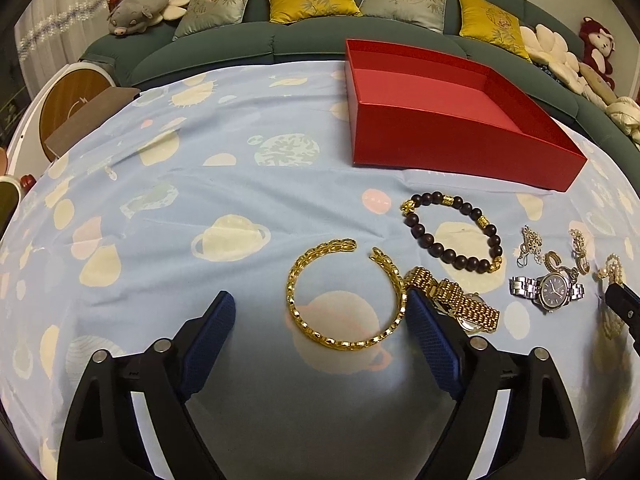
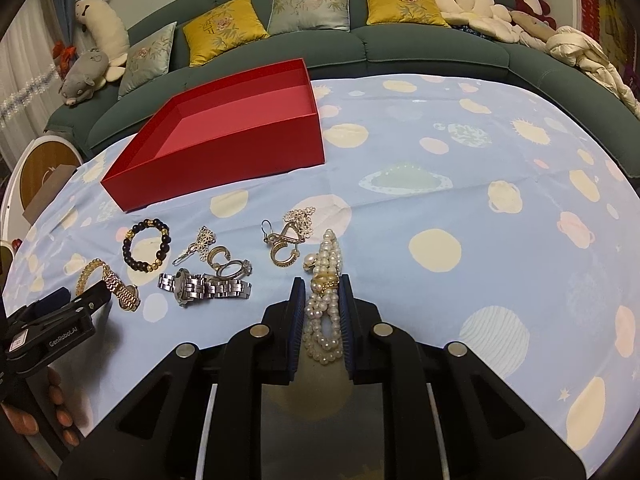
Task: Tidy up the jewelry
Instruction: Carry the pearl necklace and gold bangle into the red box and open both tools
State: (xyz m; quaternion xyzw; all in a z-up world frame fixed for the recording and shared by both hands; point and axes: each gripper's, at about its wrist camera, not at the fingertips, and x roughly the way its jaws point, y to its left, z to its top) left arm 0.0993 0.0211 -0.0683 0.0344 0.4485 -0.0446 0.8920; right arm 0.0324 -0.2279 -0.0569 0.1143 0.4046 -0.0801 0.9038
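Note:
My left gripper (image 1: pixel 320 300) is open, its jaws either side of a gold chain bangle (image 1: pixel 344 296) lying on the blue cloth. A gold watch (image 1: pixel 452 300) lies right of it, partly behind the right finger. A dark bead bracelet (image 1: pixel 452 232) and a silver watch (image 1: pixel 548 288) lie further right. An empty red box (image 1: pixel 460 148) stands behind them; it also shows in the right wrist view (image 2: pixel 224 140). My right gripper (image 2: pixel 322 284) is closed on a pearl bracelet (image 2: pixel 326 312) resting on the cloth. The left gripper shows at the left edge (image 2: pixel 60 312).
Small rings and earrings (image 2: pixel 224 256) and a gold hoop cluster (image 2: pixel 288 240) lie between the watches and pearls. A green sofa (image 2: pixel 400 44) with cushions and plush toys runs behind the table. A round wooden-faced object (image 1: pixel 76 100) stands at the left.

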